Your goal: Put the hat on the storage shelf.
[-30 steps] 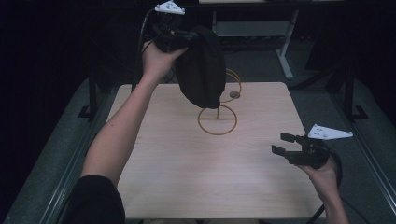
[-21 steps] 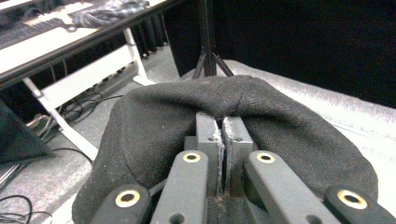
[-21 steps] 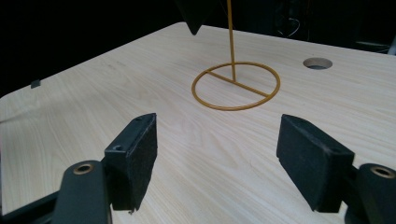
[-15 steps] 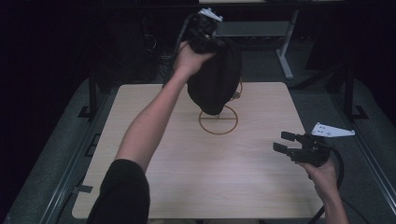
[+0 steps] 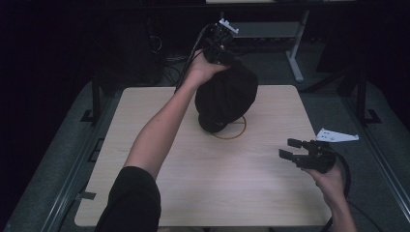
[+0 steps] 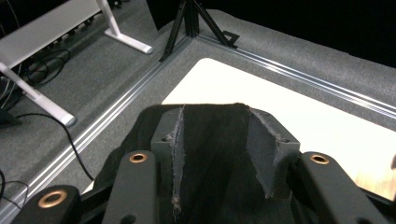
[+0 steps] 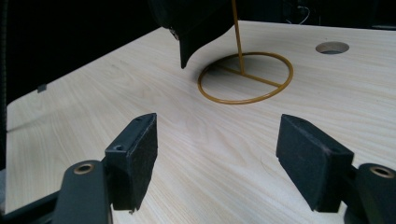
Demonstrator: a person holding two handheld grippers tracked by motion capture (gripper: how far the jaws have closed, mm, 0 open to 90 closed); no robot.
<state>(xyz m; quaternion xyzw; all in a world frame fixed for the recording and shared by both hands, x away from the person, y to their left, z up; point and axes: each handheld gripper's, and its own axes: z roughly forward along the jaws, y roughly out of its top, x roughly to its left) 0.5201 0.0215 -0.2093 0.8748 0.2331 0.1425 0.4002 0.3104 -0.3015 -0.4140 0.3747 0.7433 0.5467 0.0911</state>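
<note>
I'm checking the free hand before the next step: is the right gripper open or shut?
Open. In its own view the right gripper shows its jaws wide apart with bare table between them.

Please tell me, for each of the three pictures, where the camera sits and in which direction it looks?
High view: above the person's side, looking forward and down on the table; both forearms and grippers show.
Left gripper view: rides the raised left gripper, looking down past clamped black cap to floor.
Right gripper view: rides the right gripper, low, facing the gold wire stand; open jaws show.
Shared: cap, table.
</note>
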